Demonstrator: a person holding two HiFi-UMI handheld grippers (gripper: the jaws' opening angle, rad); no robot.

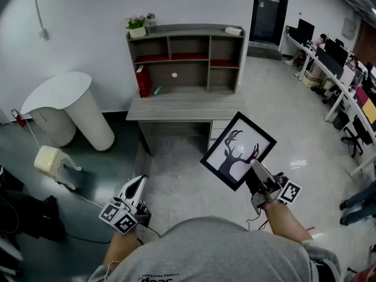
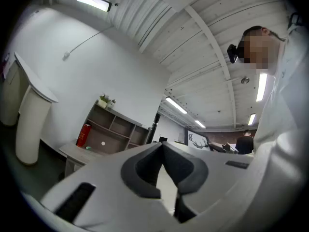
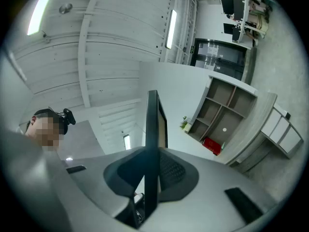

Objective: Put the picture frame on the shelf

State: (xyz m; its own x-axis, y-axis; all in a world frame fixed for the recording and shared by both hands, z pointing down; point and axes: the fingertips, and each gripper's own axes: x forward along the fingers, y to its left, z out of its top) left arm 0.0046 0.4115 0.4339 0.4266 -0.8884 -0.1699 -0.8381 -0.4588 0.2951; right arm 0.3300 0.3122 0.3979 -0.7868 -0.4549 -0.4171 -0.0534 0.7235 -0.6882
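The right gripper (image 1: 255, 164) has its fingers (image 3: 176, 171) clamped on the lower edge of the picture frame (image 1: 238, 150), which stands up out of them edge-on in the right gripper view. From above, the frame hangs in the air tipped onto one corner, black-rimmed, with a black antlered deer on white. It is over the pale floor (image 1: 188, 175), well short of the shelf (image 1: 187, 54). The left gripper (image 1: 138, 185) is low at the person's other side, its fingers (image 2: 189, 166) together with nothing between them. The shelf sits on a grey worktop (image 1: 185, 106) against the white wall, with a red book (image 1: 143, 81) in one compartment and a small potted plant (image 1: 136, 27) on top. A white rounded stand (image 1: 64, 98) is to its left, and office desks (image 1: 329, 60) run along the right.
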